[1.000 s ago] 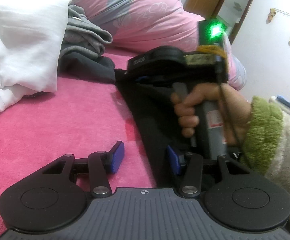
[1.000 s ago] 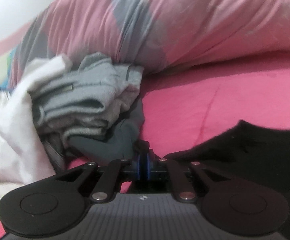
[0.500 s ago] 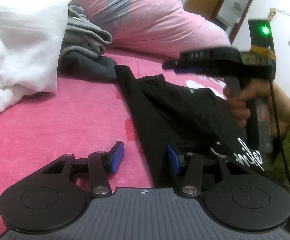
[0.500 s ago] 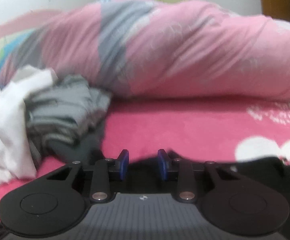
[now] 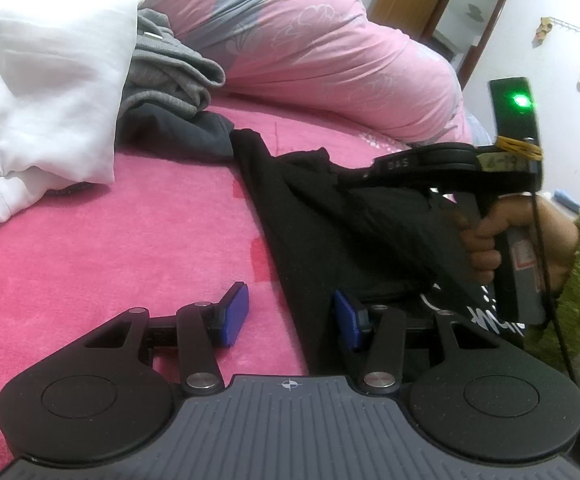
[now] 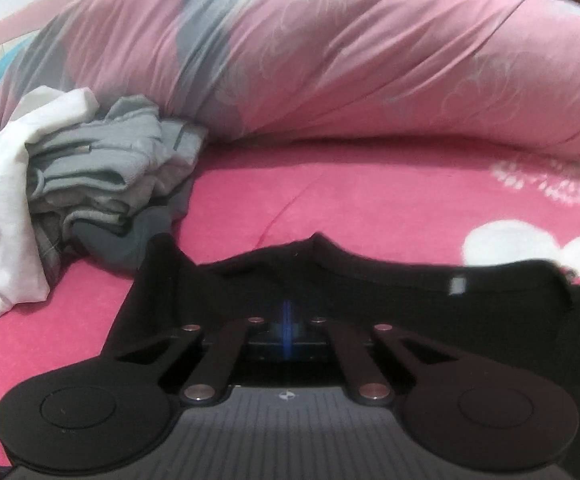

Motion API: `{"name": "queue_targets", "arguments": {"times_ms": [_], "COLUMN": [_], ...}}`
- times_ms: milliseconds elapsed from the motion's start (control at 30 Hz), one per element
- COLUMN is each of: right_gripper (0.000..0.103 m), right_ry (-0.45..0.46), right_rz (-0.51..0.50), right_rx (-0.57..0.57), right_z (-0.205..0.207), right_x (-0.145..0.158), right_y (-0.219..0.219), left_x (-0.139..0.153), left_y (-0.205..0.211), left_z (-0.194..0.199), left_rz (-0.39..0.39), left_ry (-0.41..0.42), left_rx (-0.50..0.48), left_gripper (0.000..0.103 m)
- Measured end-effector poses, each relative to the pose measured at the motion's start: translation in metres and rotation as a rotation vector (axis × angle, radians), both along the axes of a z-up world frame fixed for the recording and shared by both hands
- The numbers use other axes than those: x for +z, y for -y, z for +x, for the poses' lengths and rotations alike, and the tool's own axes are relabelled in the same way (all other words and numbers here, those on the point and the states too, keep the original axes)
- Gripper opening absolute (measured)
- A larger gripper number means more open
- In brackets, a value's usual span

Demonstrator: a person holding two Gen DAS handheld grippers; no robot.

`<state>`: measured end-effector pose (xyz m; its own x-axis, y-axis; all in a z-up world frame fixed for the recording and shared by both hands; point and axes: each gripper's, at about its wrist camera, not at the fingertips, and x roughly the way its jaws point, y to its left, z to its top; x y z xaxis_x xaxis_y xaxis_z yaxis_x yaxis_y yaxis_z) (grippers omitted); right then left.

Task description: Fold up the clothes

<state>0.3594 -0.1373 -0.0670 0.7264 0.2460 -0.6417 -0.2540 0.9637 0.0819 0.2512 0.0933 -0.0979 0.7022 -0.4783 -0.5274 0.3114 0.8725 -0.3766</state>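
A black shirt (image 5: 330, 240) with white lettering lies on the pink bed sheet (image 5: 109, 240). My left gripper (image 5: 290, 316) rests low and open at the shirt's near left edge. That edge runs between its blue pads, the right pad over the fabric. Further back, a hand (image 5: 486, 240) in a green sleeve holds my right gripper (image 5: 344, 178), which is shut on a fold of the shirt near its collar, and cloth hangs from its tip. In the right wrist view the right gripper (image 6: 287, 320) has its pads together over the black shirt (image 6: 370, 292).
A white garment (image 5: 41, 80), crumpled grey clothes (image 5: 161, 72) and a dark grey piece (image 5: 177, 132) are heaped at the left, touching the shirt's far corner. A pink and grey duvet (image 5: 310, 52) lies along the back. A wooden door frame (image 5: 470, 20) stands far right.
My right gripper left the shirt's far left corner, swung right and up with its jaws apart, then came down and shut on the shirt by the collar. The left gripper stayed still.
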Motion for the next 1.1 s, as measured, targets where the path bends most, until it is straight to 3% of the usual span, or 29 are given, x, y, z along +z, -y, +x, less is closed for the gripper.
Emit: {"name": "queue_targets", "arguments": {"times_ms": [133,300,433,500,600,767,900,1000,1100], "right_gripper": [0.000,0.000,0.003,0.015,0.038,0.036,0.006,0.002,0.002], "right_ry": [0.054,0.026,-0.057,-0.085,-0.086,-0.080,-0.012,0.049,0.104], "right_rz": [0.010,0.014,0.188,0.256,0.219,0.164,0.065,-0.014,-0.041], "right_rx": [-0.054,-0.147,-0.207,-0.210,-0.189,-0.108,-0.032,0.005,-0.040], "right_z": [-0.012,-0.012,-0.008,-0.008,-0.009,-0.006,-0.015,-0.023,-0.030], "right_x": [0.013,0.009,0.001,-0.003,-0.006,-0.012,-0.012,-0.011,-0.004], "right_y": [0.009,0.024,0.048,0.054,0.048,0.029,0.010,-0.003,-0.003], "left_x": [0.000,0.000,0.000,0.000,-0.001,0.000,-0.001,-0.001,-0.001], "left_y": [0.000,-0.001,-0.001,0.000,0.000,0.000,0.000,0.000,0.000], "left_z": [0.000,0.001,0.001,0.002,0.002,0.002,0.001,0.001,0.002], "left_rz": [-0.001,-0.004,-0.004,-0.004,-0.004,-0.004,-0.005,-0.005,-0.005], "left_ry": [-0.001,-0.002,-0.002,-0.002,-0.002,-0.002,-0.002,-0.002,-0.002], "left_rx": [0.000,-0.001,-0.001,-0.001,-0.001,0.000,0.000,0.001,0.001], "left_gripper": [0.048,0.048,0.048,0.048,0.048,0.048,0.048,0.048,0.048]}}
